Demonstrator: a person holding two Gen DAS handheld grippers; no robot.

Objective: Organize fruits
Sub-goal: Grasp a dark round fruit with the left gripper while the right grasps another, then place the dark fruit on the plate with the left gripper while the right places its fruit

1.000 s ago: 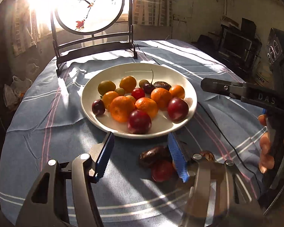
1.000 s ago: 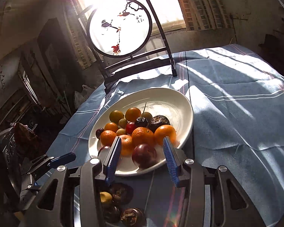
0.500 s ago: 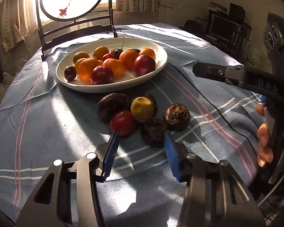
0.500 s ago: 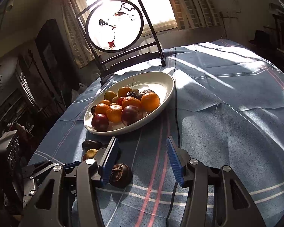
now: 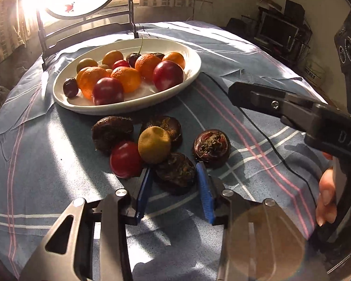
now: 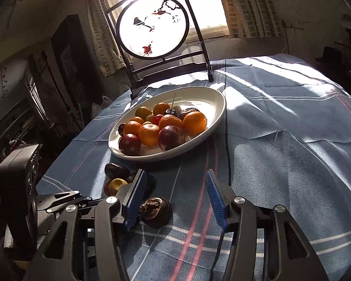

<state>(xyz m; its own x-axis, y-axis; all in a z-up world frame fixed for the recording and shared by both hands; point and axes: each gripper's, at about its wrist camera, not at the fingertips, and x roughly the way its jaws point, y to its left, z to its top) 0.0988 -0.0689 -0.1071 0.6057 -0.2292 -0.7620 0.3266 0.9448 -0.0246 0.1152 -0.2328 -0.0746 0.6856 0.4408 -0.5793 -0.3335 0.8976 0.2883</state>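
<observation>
A white oval plate point(image 5: 189, 53) holds oranges, red plums and small fruits. In front of it on the cloth lie several loose fruits: dark water chestnuts point(image 5: 112, 131), a red plum point(image 5: 125, 159) and a yellow-brown fruit point(image 5: 154, 148). My left gripper point(image 5: 174, 180) is open, its blue pads on either side of the nearest dark chestnut point(image 5: 175, 173), not closed on it. My right gripper point(image 6: 175, 199) is open and empty over the cloth, to the right of another chestnut point(image 6: 155, 210). The plate point(image 6: 217, 107) lies beyond it.
A round painted screen on a dark stand point(image 6: 153, 27) stands at the table's far edge. A thin black cable point(image 6: 225, 140) runs across the blue striped cloth point(image 6: 280, 152) past the plate. The right gripper's body point(image 5: 292, 110) shows in the left wrist view.
My left gripper has pulled back from the plate, dropped lower and come around the nearest chestnut. My right gripper has drawn back from the plate toward the table's near side.
</observation>
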